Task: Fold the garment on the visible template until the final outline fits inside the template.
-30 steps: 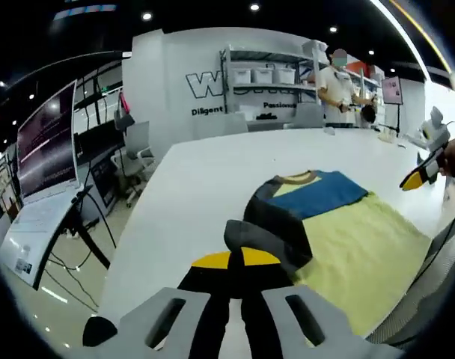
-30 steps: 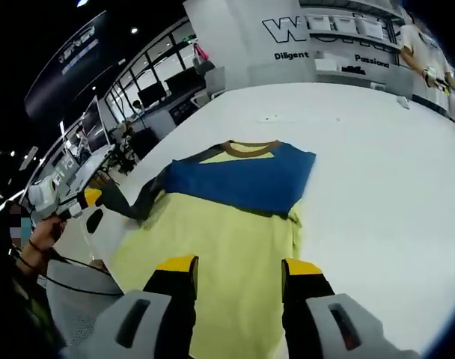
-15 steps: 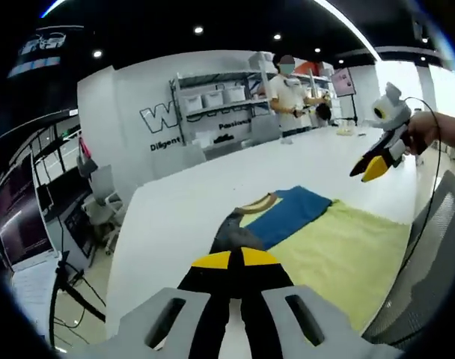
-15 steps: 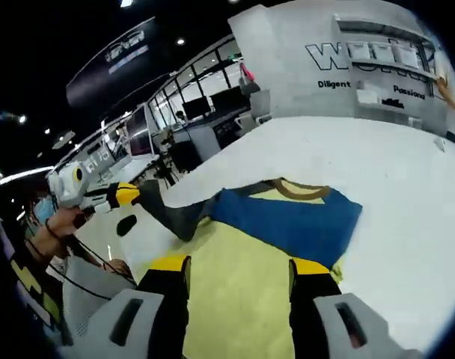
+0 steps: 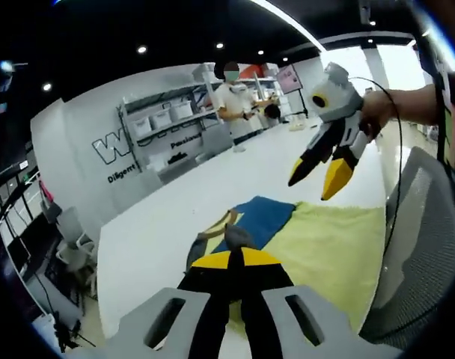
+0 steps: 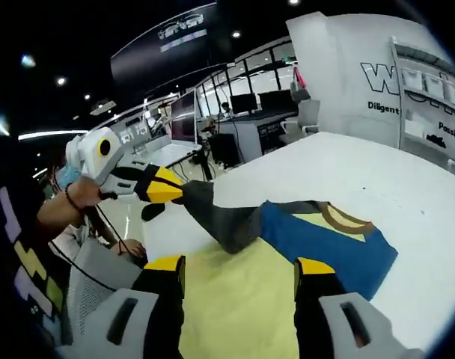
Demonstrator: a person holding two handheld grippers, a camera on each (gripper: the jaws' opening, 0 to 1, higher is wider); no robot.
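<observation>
In the left gripper view, the left gripper (image 5: 236, 260) has its yellow-tipped jaws pressed together, clenched on the grey sleeve (image 5: 237, 238) of the shirt (image 5: 317, 239), which bunches up just ahead of the tips. The shirt lies on the white table (image 5: 175, 217) beyond and to the right of the jaws: a blue panel (image 5: 265, 218) next to the sleeve, a brown collar (image 5: 229, 220) at its far edge, pale yellow cloth spreading right. The right gripper (image 5: 327, 164) hangs above the yellow cloth at upper right, held by a hand (image 5: 379, 112), its jaws parted and holding nothing. A person (image 5: 236, 101) stands far off by shelves (image 5: 164, 123).

In the right gripper view, the right gripper (image 6: 239, 269) has its two jaws well apart and released, above the yellow cloth (image 6: 242, 299). Ahead of them the blue panel (image 6: 332, 243) and collar (image 6: 346, 219) lie flat on the table (image 6: 377, 172). To the upper left the left gripper (image 6: 162, 187), held in a hand (image 6: 70, 202), grips the sleeve (image 6: 220, 217), which is lifted off the table and stretched from the shirt toward that gripper.
</observation>
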